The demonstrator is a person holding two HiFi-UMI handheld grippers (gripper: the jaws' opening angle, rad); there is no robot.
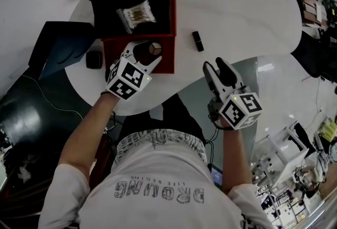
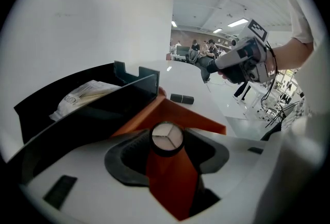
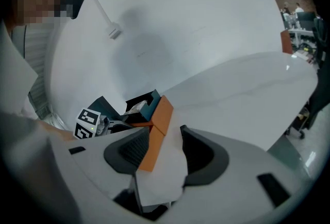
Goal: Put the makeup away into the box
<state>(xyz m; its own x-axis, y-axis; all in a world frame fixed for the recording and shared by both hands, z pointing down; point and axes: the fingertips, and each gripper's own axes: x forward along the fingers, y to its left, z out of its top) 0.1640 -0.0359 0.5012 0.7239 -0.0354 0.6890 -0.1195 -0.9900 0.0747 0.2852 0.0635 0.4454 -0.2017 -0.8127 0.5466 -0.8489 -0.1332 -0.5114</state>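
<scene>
Our left gripper [image 1: 145, 56] clamps the compact [image 2: 166, 138] above the box [image 1: 172, 17]; right of the box, a black tube [image 1: 197, 40] and our wide, empty right gripper [image 3: 159, 150].

the box [image 1: 105, 17] is black inside, its lid [image 1: 167, 62] orange-red. the round compact [image 1: 155, 49] has a black rim and white, beige and tan wedges. the small tube [image 1: 198, 41] is black and the tabletop [image 1: 237, 12] white. the left gripper [image 1: 143, 55] and right gripper [image 1: 215, 66] are white, with dark pads and black-and-white square markers.
</scene>
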